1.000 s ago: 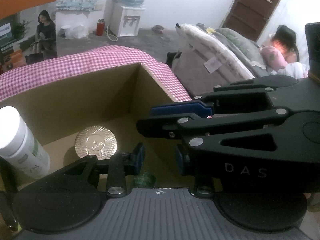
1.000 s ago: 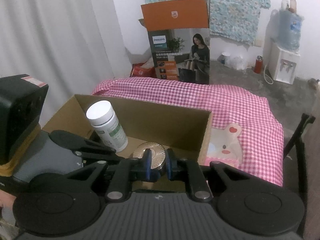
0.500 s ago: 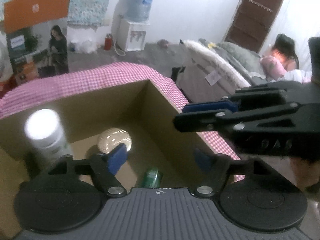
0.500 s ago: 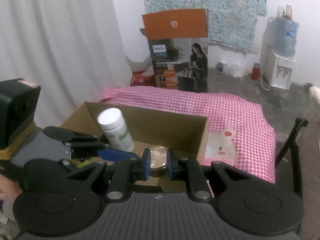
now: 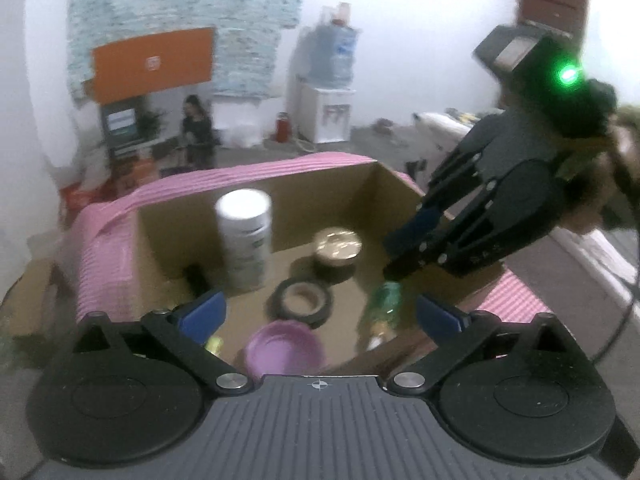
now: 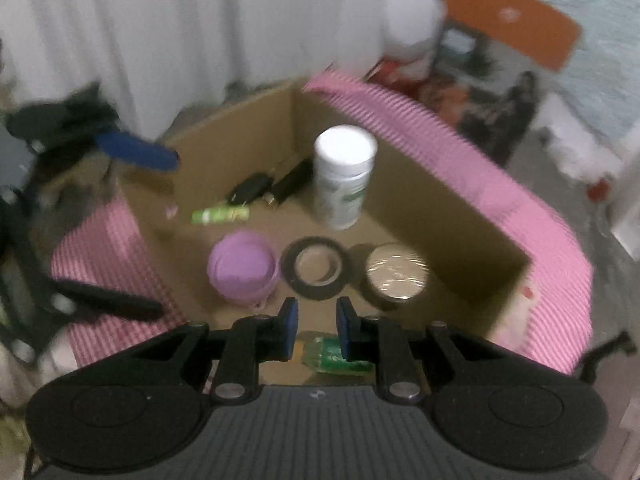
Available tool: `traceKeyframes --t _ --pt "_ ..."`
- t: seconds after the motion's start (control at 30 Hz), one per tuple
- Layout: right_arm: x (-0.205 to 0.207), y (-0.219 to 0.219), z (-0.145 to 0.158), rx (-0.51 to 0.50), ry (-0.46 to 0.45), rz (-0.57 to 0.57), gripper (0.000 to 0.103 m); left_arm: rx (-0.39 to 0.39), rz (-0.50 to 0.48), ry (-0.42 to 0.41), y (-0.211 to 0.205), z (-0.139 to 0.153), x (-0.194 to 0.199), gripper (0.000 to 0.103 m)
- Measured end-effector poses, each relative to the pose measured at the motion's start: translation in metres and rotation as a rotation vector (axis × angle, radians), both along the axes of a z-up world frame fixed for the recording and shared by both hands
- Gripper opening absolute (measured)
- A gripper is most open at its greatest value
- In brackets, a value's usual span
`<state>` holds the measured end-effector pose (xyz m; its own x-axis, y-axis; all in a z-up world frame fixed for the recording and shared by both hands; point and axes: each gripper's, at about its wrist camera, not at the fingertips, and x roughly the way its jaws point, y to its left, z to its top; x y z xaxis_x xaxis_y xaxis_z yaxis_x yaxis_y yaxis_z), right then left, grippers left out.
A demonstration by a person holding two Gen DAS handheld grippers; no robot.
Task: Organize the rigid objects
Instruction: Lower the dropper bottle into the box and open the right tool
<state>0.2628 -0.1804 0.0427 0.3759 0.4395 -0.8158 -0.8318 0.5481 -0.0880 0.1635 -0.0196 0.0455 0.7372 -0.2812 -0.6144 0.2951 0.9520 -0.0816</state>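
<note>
The open brown cardboard box [image 6: 448, 216] on the pink checked cloth [image 6: 532, 216] already holds most of the rigid things: an upright white plastic bottle with a green label [image 6: 344, 176] toward twelve o'clock in the right wrist view, a purple round plastic lid [image 6: 242, 266] at nine, a black tape roll [image 6: 316, 266] in the middle, a gold-topped round tin [image 6: 396, 270] at three, and a small green tube [image 6: 220, 214] with two dark stick-shaped items [image 6: 272, 186] near the far-left corner. The last arrival, a small green glass bottle [image 6: 336, 356], lies on its side on the box floor at six o'clock, directly below the right gripper [image 6: 316, 330], whose jaws stand almost together with nothing pinched between them. In the left wrist view that bottle's [image 5: 384, 308] long axis runs roughly from six to twelve. The left gripper [image 5: 320, 312] is opening wide and empty above the box's near edge. By my reading, the right gripper is nearer the bottle, whose neck points toward it; any regrasp would have to cross that axis.
</note>
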Motion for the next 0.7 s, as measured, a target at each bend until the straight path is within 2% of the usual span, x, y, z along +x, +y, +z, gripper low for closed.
traceKeyframes --t 0.2,0.37,0.5,0.7 --pt "0.010 0.047 -0.033 -0.204 0.038 0.255 0.022 -0.097 0.049 0.041 0.035 -0.007 -0.011 0.102" --pt "0.024 0.073 -0.055 -0.338 0.115 0.400 0.022 -0.140 0.071 0.040 0.052 -0.012 -0.016 0.102" --pt "0.034 0.083 -0.071 -0.423 0.204 0.501 0.022 -0.144 0.090 0.039 0.060 -0.017 -0.013 0.102" --pt "0.039 0.089 -0.094 -0.520 0.281 0.570 0.022 -0.158 0.105 0.031 0.069 -0.022 -0.009 0.102"
